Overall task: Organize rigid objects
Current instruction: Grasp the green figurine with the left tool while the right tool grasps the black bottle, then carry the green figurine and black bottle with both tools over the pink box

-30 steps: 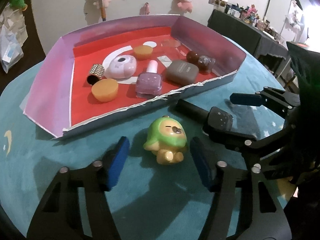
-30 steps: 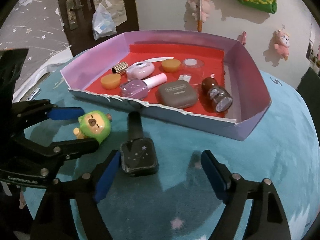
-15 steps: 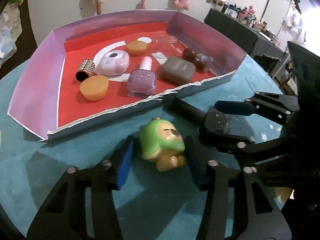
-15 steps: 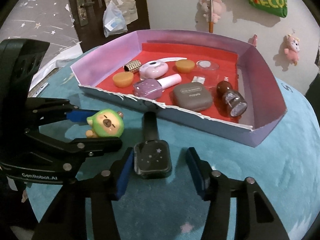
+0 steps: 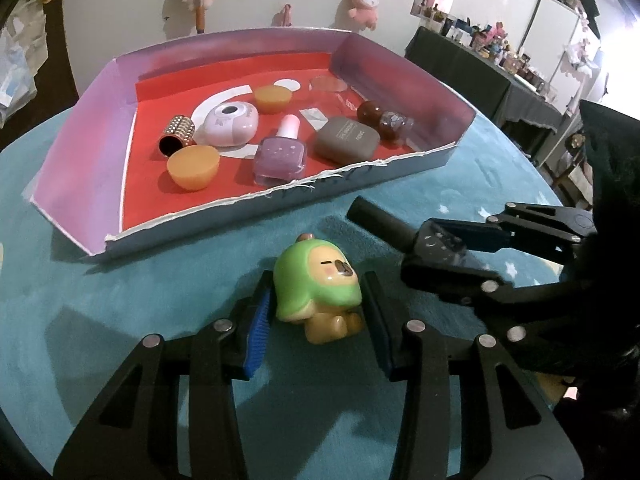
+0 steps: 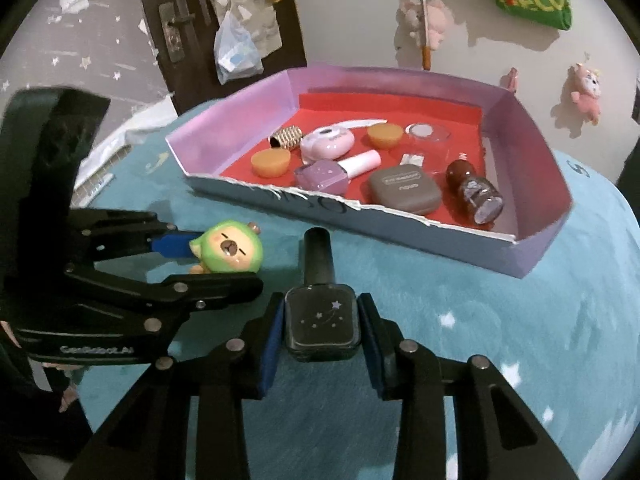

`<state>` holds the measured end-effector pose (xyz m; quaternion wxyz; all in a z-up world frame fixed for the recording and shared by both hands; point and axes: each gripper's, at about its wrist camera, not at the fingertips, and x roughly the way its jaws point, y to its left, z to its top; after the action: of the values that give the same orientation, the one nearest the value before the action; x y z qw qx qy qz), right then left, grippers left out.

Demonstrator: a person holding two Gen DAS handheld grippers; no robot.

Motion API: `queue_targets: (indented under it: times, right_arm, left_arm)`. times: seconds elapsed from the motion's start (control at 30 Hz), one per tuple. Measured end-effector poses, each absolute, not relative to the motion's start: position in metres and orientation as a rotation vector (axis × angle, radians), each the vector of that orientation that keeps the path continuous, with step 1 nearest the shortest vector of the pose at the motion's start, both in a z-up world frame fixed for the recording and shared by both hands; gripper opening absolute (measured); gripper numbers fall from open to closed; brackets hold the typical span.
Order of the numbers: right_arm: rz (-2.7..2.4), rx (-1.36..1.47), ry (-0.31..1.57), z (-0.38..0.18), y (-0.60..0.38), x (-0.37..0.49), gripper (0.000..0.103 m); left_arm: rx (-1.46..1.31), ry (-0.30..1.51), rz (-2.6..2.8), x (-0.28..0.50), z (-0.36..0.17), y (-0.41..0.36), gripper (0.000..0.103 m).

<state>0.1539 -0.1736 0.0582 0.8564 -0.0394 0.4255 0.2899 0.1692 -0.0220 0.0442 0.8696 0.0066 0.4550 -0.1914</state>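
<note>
Teal cloth [image 5: 120,320] covers the table, with a red-floored tray [image 5: 80,152] of small cosmetics on it. Just in front of the tray, the left gripper [image 5: 318,320] is clamped on a green toy figure [image 5: 316,280], and the right gripper [image 6: 320,324] beside it is clamped on a black nail polish bottle [image 6: 321,320].
</note>
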Motion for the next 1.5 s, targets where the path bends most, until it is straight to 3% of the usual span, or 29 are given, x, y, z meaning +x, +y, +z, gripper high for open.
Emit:
queue_targets:
  times: [0.93, 1.2, 1.5]
  right_arm:
    - [0.608, 0.011, 0.810, 0.101, -0.200, 0.148, 0.038]
    - [0.571, -0.010, 0.790, 0.151, -0.204, 0.216, 0.038]
    - [0.469, -0.096, 0.909, 0.148, -0.194, 0.316, 0.038]
  left_arm:
    - [-0.029, 0.862, -0.457, 0.161, 0.088, -0.015, 0.040]
    - [-0.008, 0.855, -0.442, 0.222, 0.120, -0.009, 0.040]
    - [-0.004, 0.974, -0.396, 0.309, 0.108, -0.006, 0.040]
